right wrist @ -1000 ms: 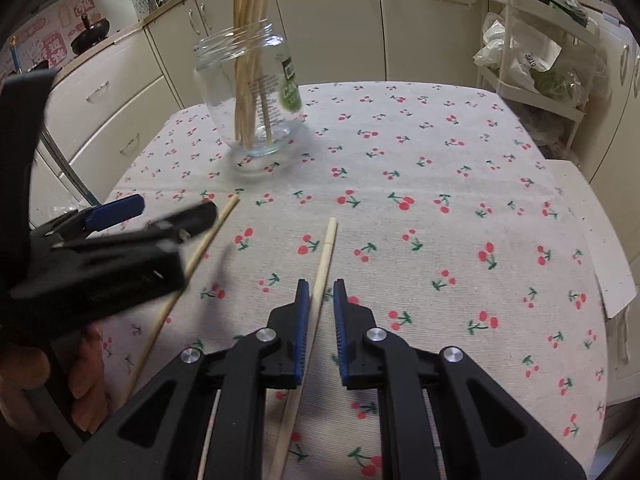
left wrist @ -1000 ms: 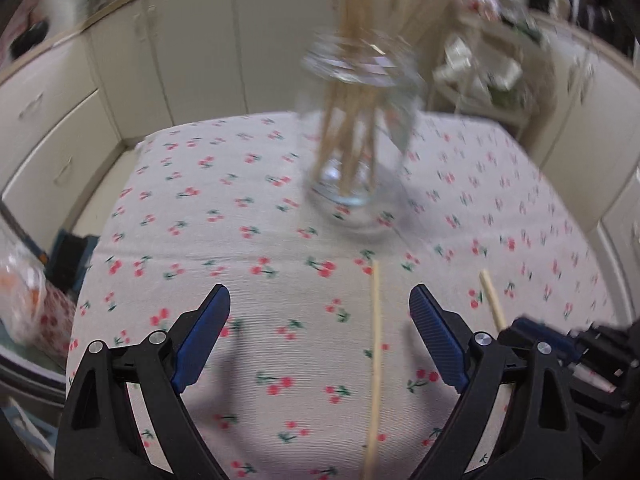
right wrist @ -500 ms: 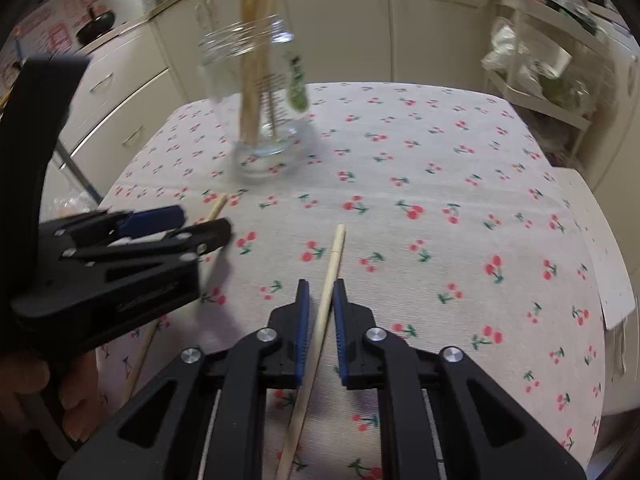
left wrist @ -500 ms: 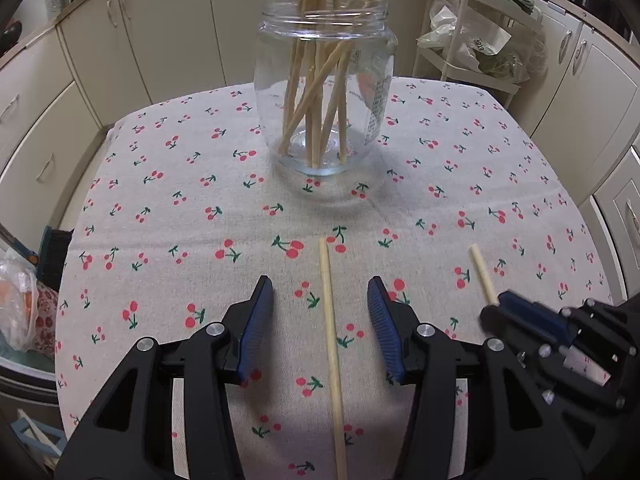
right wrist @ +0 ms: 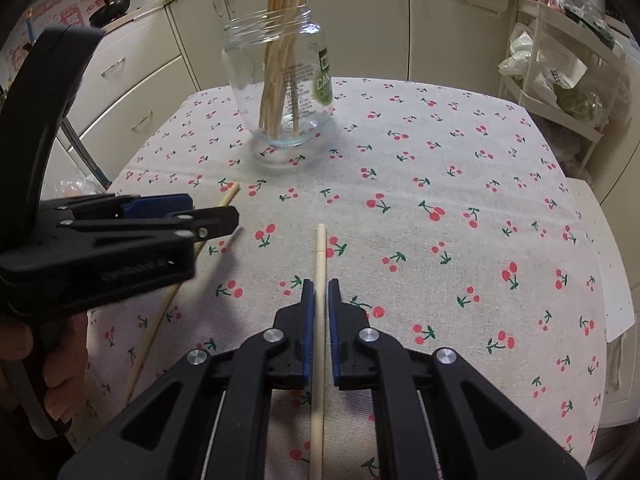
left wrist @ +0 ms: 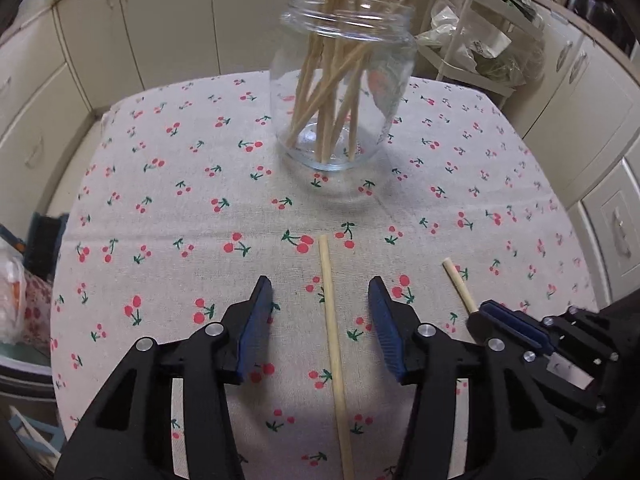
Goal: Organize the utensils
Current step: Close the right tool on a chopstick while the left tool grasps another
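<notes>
Jar: a clear glass jar (left wrist: 344, 92) was seen standing upright on the far middle of the table (left wrist: 160, 184), which was covered by a cherry-print cloth.
Done: several wooden chopsticks (left wrist: 332, 80) were already stood in the jar, leaning against its rim; an exact count could not be made through the glass.
Left: 2 chopsticks were found outside the jar, both pointing roughly toward it.
Left chopstick: 1 chopstick (left wrist: 334, 340) was seen lying flat on the cloth, near the front edge of the table.
Left tongs: the left tongs (left wrist: 320, 320) were held over that chopstick with the pads apart on either side of it and not touching it; the jaws had been closing from a wider gap within the last second, and no grip had been made.
Right chopstick: the other chopstick (right wrist: 318, 340) was seen to the right of the first, well apart from the jar.
Right tongs: the right tongs (right wrist: 318, 312) were closed on this chopstick, with the stick running between the blue pads; whether it had been lifted off the cloth could not be told.
Progress: the task was judged mostly done, with 2 chopsticks still to be carried to the jar.
Remaining for the left side: the grip was judged still to be completed before any lift.
</notes>
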`<state>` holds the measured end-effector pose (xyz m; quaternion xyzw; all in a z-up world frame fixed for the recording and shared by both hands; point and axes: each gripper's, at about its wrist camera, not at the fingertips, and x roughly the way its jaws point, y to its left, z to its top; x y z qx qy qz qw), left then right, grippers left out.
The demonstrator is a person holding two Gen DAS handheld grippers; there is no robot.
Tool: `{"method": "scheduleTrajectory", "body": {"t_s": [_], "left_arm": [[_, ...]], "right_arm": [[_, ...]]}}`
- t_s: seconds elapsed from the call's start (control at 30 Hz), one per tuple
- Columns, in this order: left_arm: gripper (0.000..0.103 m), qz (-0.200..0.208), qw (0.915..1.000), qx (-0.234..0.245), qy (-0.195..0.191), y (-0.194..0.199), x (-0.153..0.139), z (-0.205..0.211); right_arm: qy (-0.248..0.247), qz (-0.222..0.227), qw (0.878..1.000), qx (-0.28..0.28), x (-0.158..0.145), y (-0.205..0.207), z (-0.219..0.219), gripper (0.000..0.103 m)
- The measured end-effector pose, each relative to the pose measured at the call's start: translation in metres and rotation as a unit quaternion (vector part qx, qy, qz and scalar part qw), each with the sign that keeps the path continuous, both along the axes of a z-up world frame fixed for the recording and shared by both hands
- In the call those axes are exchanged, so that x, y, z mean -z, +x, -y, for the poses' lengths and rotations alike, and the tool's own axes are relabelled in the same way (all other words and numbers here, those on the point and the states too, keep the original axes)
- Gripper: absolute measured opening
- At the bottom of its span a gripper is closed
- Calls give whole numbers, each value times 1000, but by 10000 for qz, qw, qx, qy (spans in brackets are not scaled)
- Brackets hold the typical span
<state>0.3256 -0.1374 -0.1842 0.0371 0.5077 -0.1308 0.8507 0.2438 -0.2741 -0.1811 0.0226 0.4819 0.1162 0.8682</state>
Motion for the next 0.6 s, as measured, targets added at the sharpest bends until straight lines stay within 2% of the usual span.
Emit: {"method": "scheduleTrajectory", "body": {"t_s": [0.03, 0.07, 0.13, 0.23, 0.3, 0.37, 0.47, 0.5, 0.6], "left_arm": [[36, 79, 9999, 45, 87, -2, 0, 3], [19, 131, 9998, 68, 148, -2, 0, 5], [5, 100, 9998, 129, 72, -2, -1, 4], [5, 192, 9998, 54, -76, -2, -7, -3], [4, 408, 9988, -34, -259, -3, -18, -11], [4, 789, 9951, -160, -578, -4, -40, -22], [4, 1404, 9838, -286, -1081, -7, -72, -37], [4, 1667, 9767, -339, -1308, -8, -87, -43], [4, 2290, 9591, -464, -1598, -10, -119, -51]], "right_arm": [[-4, 4, 10000, -1, 0, 0, 0, 8], [-3, 5, 10000, -4, 0, 0, 0, 8], [18, 1, 10000, 6, 0, 0, 0, 8], [73, -14, 10000, 14, 0, 0, 1, 8], [135, -28, 9999, 38, 0, -1, 2, 7], [171, -39, 9998, 52, 0, -1, 2, 7], [200, -43, 9998, 54, 0, 0, 2, 7], [197, -40, 9998, 51, 1, 0, 1, 7], [205, -34, 9998, 60, 1, 0, 1, 7]]}}
